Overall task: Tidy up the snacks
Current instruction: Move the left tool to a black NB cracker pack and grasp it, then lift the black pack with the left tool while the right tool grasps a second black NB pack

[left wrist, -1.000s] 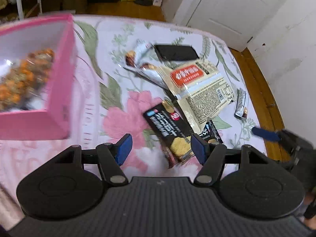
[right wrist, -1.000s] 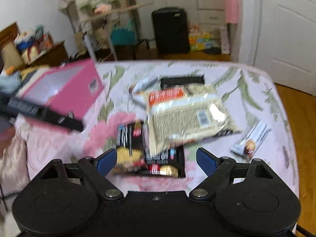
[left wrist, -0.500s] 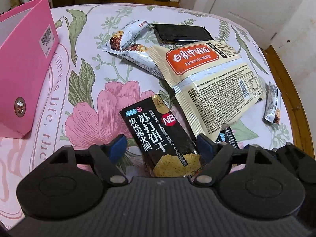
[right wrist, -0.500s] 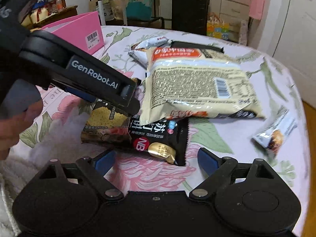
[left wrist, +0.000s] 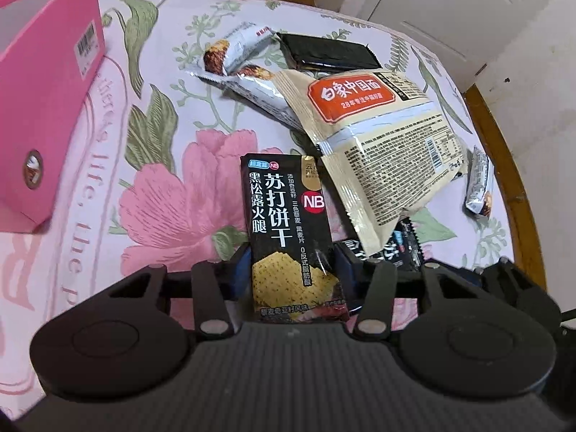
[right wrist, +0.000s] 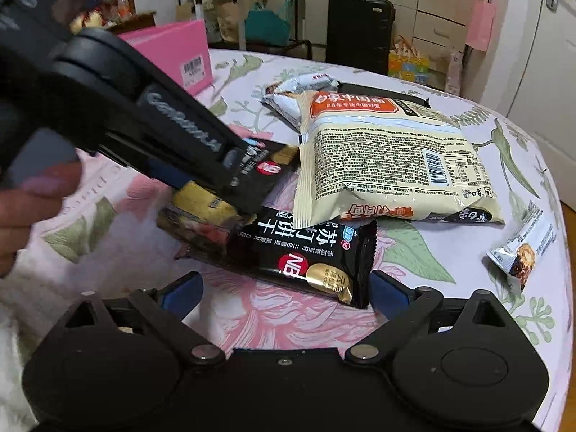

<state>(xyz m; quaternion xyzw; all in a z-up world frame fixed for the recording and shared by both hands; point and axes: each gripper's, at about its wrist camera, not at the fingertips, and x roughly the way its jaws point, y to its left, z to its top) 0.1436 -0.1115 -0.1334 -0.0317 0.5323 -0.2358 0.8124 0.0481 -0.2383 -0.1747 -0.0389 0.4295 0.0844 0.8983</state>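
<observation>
Floral cloth in pink and green covers the round surface (left wrist: 162,165), with white doors and a black suitcase (right wrist: 360,25) behind its far edge. At the near edge the left gripper (left wrist: 293,273) is closing its blue pads on the lower end of a black soda-cracker packet with white lettering (left wrist: 284,216) — the packet sits between the jaws and both pads meet its sides. Just beside it on the right lies a second black cracker packet (right wrist: 309,252), partly under a large beige instant-noodle bag with an orange label (left wrist: 378,136). The right gripper (right wrist: 284,291) hangs over that second packet with its jaws spreading wide, the pads clear of the wrapper on either side — nothing is grasped. Toward the far edge lie two white snack bars (left wrist: 237,45) and a flat black packet (left wrist: 329,52); another white bar (right wrist: 522,252) rests near the right edge. An open pink cardboard box (left wrist: 43,82) stands at the left edge.
</observation>
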